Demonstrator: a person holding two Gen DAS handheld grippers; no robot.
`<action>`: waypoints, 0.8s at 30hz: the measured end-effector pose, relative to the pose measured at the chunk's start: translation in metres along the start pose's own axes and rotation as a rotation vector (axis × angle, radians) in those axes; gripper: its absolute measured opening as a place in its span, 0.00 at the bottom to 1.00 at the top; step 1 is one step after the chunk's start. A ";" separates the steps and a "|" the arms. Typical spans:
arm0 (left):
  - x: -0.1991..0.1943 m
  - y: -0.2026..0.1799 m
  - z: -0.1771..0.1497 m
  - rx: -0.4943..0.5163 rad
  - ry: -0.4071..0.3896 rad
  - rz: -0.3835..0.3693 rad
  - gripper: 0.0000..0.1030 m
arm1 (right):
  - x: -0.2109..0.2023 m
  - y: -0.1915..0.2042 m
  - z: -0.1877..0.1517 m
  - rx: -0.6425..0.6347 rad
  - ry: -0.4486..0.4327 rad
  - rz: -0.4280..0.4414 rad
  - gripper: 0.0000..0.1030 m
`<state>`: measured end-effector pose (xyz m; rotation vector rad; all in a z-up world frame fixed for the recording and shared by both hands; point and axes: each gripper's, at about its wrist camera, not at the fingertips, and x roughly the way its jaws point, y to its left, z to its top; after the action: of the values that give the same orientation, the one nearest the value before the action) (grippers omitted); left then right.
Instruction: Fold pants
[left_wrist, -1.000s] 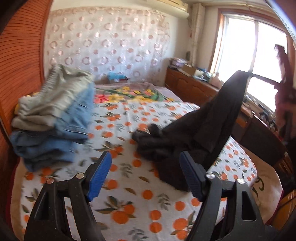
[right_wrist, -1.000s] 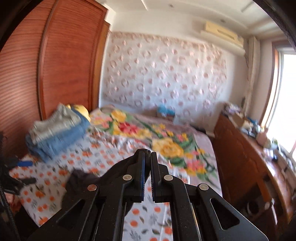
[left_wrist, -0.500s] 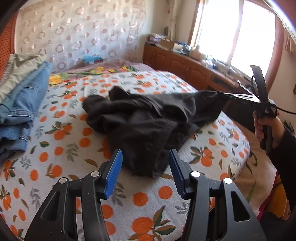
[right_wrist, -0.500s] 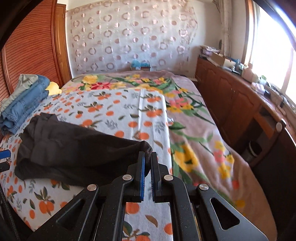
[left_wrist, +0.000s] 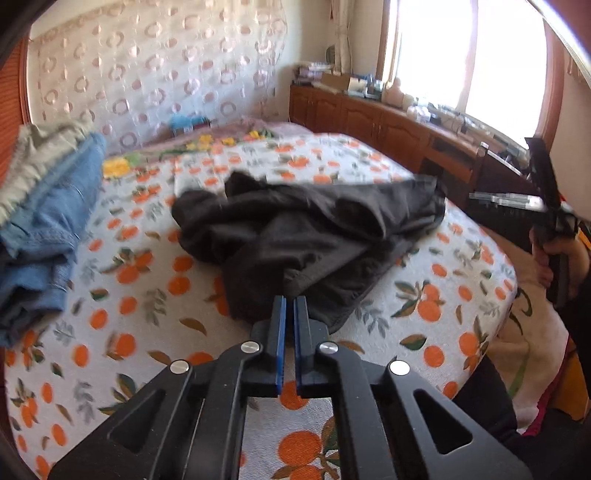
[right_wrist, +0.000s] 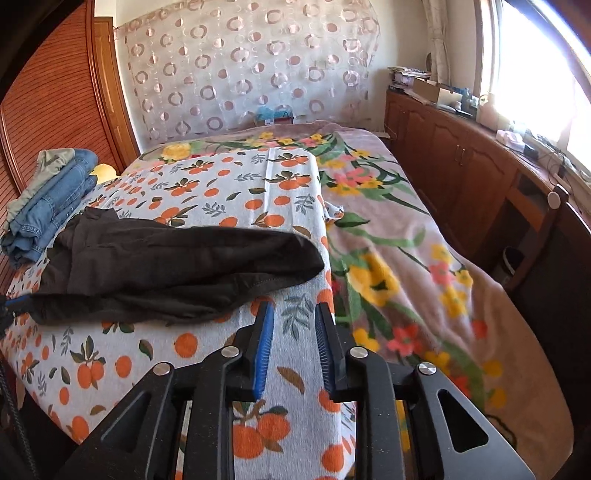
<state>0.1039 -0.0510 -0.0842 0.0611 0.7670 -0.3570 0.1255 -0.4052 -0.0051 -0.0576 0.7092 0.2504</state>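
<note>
The dark pants (right_wrist: 166, 266) lie crumpled on an orange-print sheet (right_wrist: 122, 369) covering a bed, at about 10 o'clock from the right gripper (right_wrist: 293, 347), whose jaws stand apart, holding nothing, just short of the cloth. The left gripper (left_wrist: 290, 317) is clenched at the pants' near hem (left_wrist: 295, 236); whether cloth sits between its pads cannot be told. A floral blanket (right_wrist: 406, 258) spreads at 2 o'clock, folded jeans (right_wrist: 51, 199) at 10. Wooden cabinets (right_wrist: 461, 162) run under a bright window (left_wrist: 461, 55); a circle-patterned curtain (right_wrist: 240, 66) hangs at 12.
</note>
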 end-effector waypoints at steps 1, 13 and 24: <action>-0.009 0.002 0.004 -0.005 -0.021 -0.001 0.04 | -0.002 0.002 -0.002 -0.006 -0.003 0.005 0.26; -0.110 0.038 0.019 -0.030 -0.219 0.087 0.02 | 0.002 0.032 -0.017 -0.050 -0.041 0.102 0.37; -0.051 0.031 -0.010 -0.043 -0.073 0.028 0.42 | 0.033 0.071 -0.005 -0.147 -0.042 0.192 0.47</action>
<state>0.0735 -0.0055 -0.0588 0.0180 0.7003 -0.3143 0.1293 -0.3305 -0.0281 -0.1243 0.6545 0.4868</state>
